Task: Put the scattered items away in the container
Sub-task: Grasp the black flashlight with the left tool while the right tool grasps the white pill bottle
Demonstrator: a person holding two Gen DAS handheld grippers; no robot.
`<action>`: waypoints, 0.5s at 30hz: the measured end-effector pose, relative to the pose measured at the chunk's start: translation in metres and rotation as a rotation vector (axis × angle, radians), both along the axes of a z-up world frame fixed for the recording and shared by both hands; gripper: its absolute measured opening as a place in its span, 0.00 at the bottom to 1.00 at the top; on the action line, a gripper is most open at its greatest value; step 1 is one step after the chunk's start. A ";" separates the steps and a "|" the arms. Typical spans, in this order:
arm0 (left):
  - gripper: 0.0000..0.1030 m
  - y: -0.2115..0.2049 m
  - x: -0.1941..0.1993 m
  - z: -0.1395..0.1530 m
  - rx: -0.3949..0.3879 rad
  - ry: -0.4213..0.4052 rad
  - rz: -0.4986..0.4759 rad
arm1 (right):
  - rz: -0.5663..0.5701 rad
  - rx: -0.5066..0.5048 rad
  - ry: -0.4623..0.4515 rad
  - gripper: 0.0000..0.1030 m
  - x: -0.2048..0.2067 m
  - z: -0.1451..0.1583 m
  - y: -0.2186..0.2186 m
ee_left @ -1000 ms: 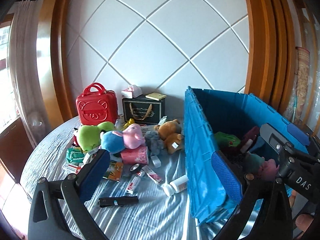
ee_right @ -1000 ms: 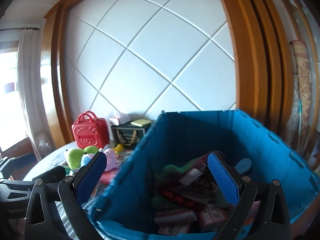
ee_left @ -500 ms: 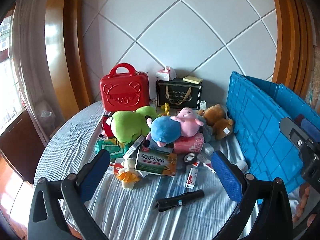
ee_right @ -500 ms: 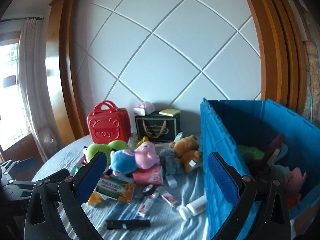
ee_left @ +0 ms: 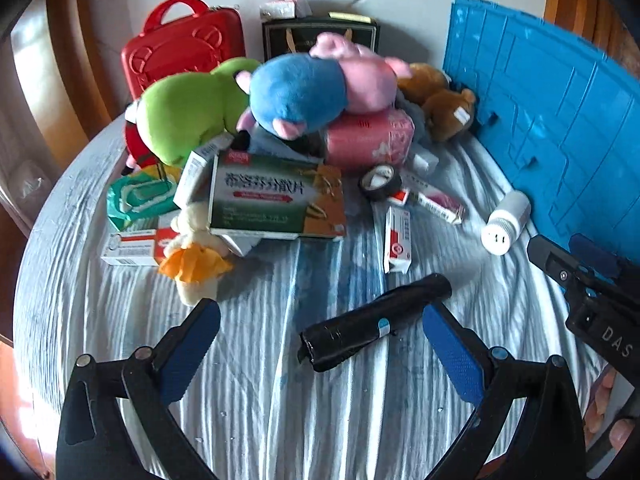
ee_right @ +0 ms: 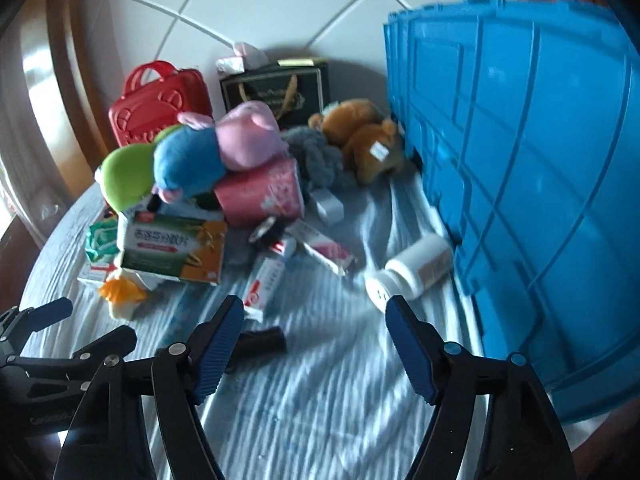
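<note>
Blue plastic is filling the right side of both views: the container [ee_left: 560,128] is standing at the table's right edge, showing only its ribbed outer wall, so what is lying inside it cannot be made out. Judging by the table, much of the tidying is still waiting: a black flashlight [ee_left: 372,322] is lying in the lower centre of the left wrist view, a white bottle [ee_right: 412,270] is resting on its side just beside the container, and small medicine boxes, a tape roll [ee_left: 380,181] and a large green box [ee_left: 276,200] are sitting in the middle, with plush toys heaped behind them toward the upper centre. The left gripper [ee_left: 320,350] is hanging wide open and empty, its pads flanking the flashlight without touching it, likely the next pick. The right gripper [ee_right: 316,346] is likewise spread wide and holding nothing, hovering near the bottle. The right wrist view is blurring, so labels are unreadable, and the pile is hiding whatever is lying beneath the toys.
</note>
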State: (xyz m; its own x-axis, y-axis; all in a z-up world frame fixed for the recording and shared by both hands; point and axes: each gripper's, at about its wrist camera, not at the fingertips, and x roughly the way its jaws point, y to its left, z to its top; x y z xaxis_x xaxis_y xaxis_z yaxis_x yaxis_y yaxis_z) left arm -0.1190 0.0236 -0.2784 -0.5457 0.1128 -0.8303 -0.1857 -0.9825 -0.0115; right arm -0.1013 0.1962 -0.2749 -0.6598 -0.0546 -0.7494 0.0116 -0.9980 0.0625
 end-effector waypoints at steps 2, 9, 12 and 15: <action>1.00 0.009 -0.005 -0.023 -0.006 -0.021 -0.038 | -0.037 -0.003 -0.023 0.67 -0.002 -0.023 0.010; 0.99 0.037 -0.026 -0.074 -0.053 -0.050 -0.100 | -0.090 0.004 -0.034 0.67 -0.009 -0.054 0.024; 0.92 0.041 -0.033 -0.085 -0.042 -0.060 -0.103 | -0.117 -0.005 -0.024 0.67 -0.018 -0.060 0.026; 0.70 0.040 -0.039 -0.092 -0.048 -0.054 -0.084 | -0.183 -0.004 0.009 0.67 -0.028 -0.064 0.029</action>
